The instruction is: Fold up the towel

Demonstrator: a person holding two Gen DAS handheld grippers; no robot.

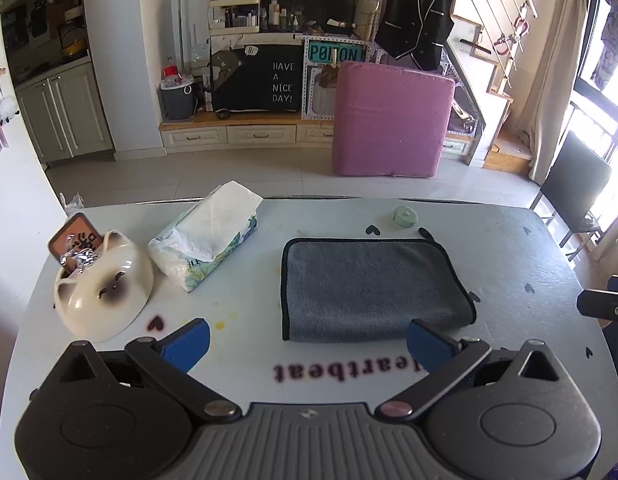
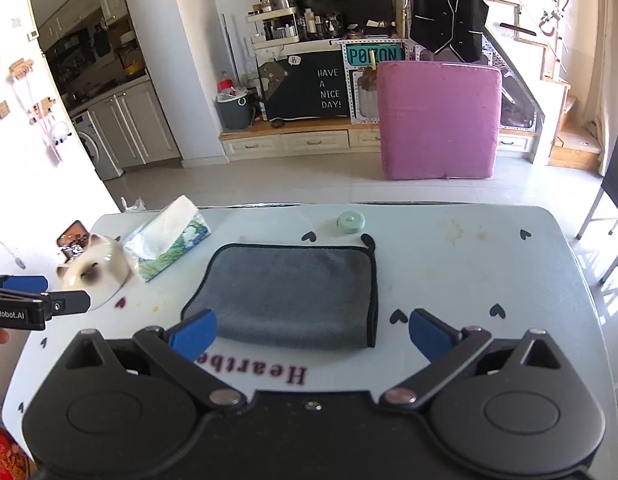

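A grey towel (image 1: pixel 369 288) with a black hem lies folded flat on the white table (image 1: pixel 529 256); it also shows in the right wrist view (image 2: pixel 293 292). My left gripper (image 1: pixel 309 344) is open and empty, hovering just in front of the towel's near edge. My right gripper (image 2: pixel 313 334) is open and empty, also at the near edge, with its left blue pad (image 2: pixel 193 334) over the towel's near left corner. The left gripper's tip also shows at the left edge of the right wrist view (image 2: pixel 33 304).
A cat-shaped ceramic bowl (image 1: pixel 105 292) and a tissue pack (image 1: pixel 207 236) sit left of the towel. A small green round case (image 1: pixel 405 216) lies behind it. A dark chair (image 1: pixel 573 188) stands at the table's far right. A pink cushion (image 1: pixel 389 120) stands on the floor beyond.
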